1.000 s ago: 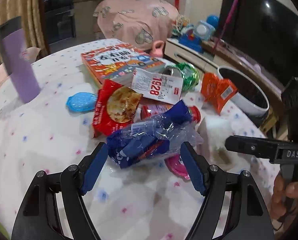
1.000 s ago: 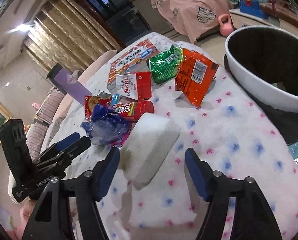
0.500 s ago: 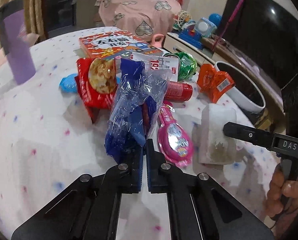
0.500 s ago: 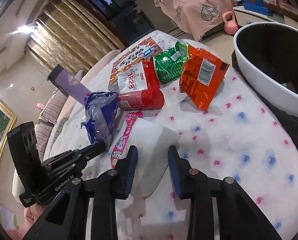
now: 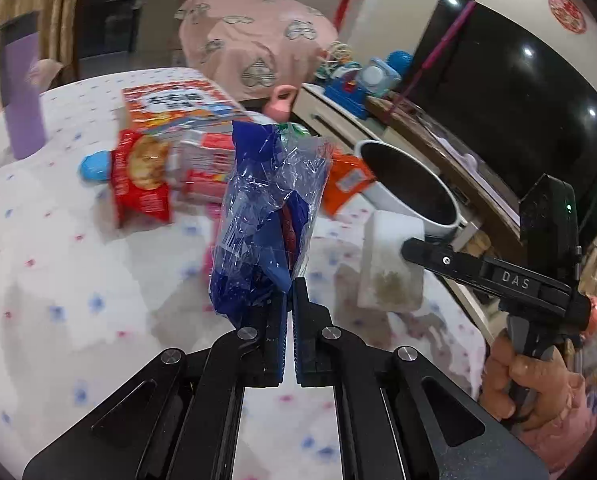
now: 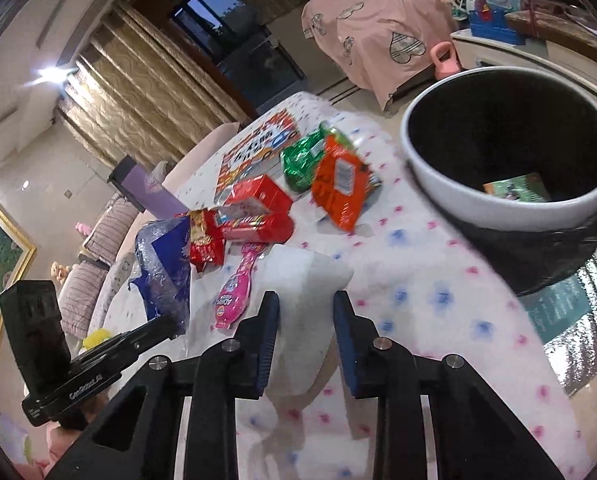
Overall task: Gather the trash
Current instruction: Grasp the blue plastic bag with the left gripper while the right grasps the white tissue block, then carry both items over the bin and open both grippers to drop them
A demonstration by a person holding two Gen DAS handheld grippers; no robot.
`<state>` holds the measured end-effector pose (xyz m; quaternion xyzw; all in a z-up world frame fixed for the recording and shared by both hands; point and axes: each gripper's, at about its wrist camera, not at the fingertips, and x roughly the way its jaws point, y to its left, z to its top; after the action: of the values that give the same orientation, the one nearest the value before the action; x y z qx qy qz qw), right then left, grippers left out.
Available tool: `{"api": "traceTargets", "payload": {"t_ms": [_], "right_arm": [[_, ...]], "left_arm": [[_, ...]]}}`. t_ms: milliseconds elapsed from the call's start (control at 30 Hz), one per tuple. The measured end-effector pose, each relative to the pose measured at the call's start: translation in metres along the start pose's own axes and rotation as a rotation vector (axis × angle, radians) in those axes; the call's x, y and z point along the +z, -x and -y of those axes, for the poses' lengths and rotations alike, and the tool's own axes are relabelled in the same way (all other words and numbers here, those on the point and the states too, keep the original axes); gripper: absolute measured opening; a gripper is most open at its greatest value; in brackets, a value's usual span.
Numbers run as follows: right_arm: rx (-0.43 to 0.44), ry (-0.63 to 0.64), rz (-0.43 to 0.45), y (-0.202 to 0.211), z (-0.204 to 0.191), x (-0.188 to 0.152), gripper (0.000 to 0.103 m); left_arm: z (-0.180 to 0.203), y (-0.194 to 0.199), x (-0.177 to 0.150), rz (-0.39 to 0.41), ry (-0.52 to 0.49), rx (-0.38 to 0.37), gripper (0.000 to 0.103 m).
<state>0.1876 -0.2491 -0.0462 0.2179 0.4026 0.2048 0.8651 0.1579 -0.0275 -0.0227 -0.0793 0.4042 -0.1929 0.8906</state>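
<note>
Trash is now lifted: we have raised the crumpled blue plastic wrapper in our clamped left gripper, and our right gripper squeezes the white foam block; next, the white round bin.

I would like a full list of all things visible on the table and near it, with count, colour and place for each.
Plastic wrapper: 1, blue and clear, held above table.
White block: 1, white, between right fingers.
Trash bin: 1, white rim, black inside, beside table.
Orange packet: 1, near bin.
Green packet: 1, behind orange packet.
Red snack bag: 1, table middle.
Red tube: 1, table middle.
Red box: 1, behind tube.
Pink wrapper: 1, by block.
Book: 1, orange-red, far side.
Purple bottle: 1, far left.
Tablecloth: 1, white, dotted.
Left gripper: shut on wrapper.
Right gripper: shut on block.
</note>
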Motion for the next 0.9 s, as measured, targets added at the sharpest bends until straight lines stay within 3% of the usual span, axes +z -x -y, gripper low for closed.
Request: {"api": "traceTargets", "payload": {"t_ms": [467,900], "right_arm": [[-0.052,-0.056,0.115,0.055,0.049,0.016,0.028],[-0.12,-0.057,0.206,0.088,0.078,0.048,0.028]], "left_arm": [[0.068,-0.035,0.017,-0.043,-0.082,-0.087,0.002],[0.111,-0.065,0.036,-0.087,-0.138,-0.118,0.002]]}}
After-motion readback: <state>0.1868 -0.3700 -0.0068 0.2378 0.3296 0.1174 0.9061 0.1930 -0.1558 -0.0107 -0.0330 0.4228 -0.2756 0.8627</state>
